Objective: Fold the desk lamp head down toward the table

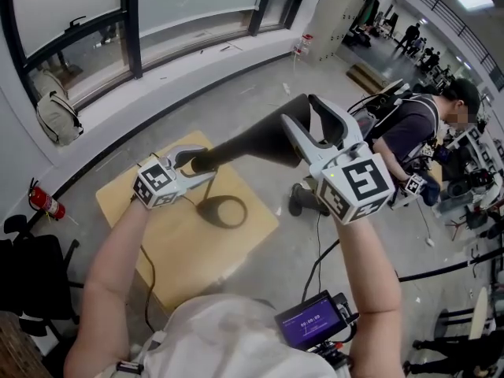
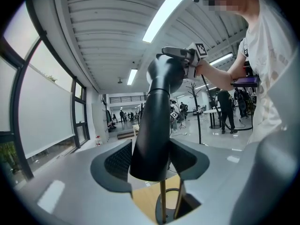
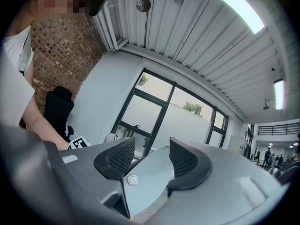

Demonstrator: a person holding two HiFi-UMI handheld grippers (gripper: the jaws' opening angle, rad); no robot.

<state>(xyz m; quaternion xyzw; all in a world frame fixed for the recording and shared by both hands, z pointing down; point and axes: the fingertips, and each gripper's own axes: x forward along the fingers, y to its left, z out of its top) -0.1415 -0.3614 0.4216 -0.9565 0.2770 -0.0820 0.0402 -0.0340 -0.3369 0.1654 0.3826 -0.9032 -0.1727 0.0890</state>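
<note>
A black desk lamp (image 1: 252, 144) stands on a small wooden table (image 1: 177, 250), its ring base (image 1: 224, 211) flat on the top. My left gripper (image 1: 193, 164) is shut on the lower end of the lamp's black arm. In the left gripper view that arm (image 2: 152, 125) fills the space between both pads, with thin brass rods (image 2: 162, 203) below it. My right gripper (image 1: 303, 110) is higher and to the right, shut on the lamp head. In the right gripper view the head's pale flat face (image 3: 147, 175) spans both pads of that gripper (image 3: 152, 161).
The lamp's cable (image 1: 146, 270) hangs off the table's front edge. A person (image 1: 417, 124) sits to the right among stands and cables. A backpack (image 1: 57, 116) rests by the window, with a fire extinguisher (image 1: 46, 203) and a black chair (image 1: 31, 266) at left.
</note>
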